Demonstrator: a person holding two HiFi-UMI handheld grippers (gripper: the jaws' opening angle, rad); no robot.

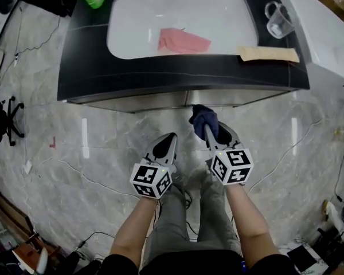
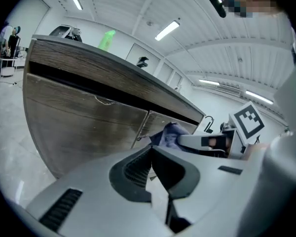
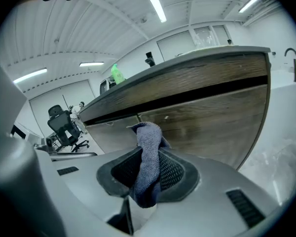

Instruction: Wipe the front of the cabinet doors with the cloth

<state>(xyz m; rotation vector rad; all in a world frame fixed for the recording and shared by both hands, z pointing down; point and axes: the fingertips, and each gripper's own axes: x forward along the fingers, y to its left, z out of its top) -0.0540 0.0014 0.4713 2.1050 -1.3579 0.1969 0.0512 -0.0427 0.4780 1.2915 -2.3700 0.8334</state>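
From the head view, the person is standing in front of the cabinet, both grippers pointing down and forward at it. The right gripper is clamping a dark blue cloth, which is bunching out just ahead of its tips, right at the doors' top edge. I cannot tell whether it is touching the wood. The left gripper is hanging just beside it and a little further back. Cables are trailing over the floor around the person's feet.

In the left gripper view, the jaws are sitting together with nothing between them. The doors are lying ahead and to the left of them, the cloth ahead and to the right.

In the right gripper view, the jaws are pinching the cloth, and only a short tuft is sticking up past the tips. The doors are filling the space ahead, under the table edge.

As I judge it, the short tuft is the weak point: if the person is pressing hard, the bare tips may be scraping the wood. Dragging sideways may also be tugging the cloth out of the clamp. The idle left gripper is sitting close enough to knock into the right one, and the cables could be catching a foot on a sidestep.
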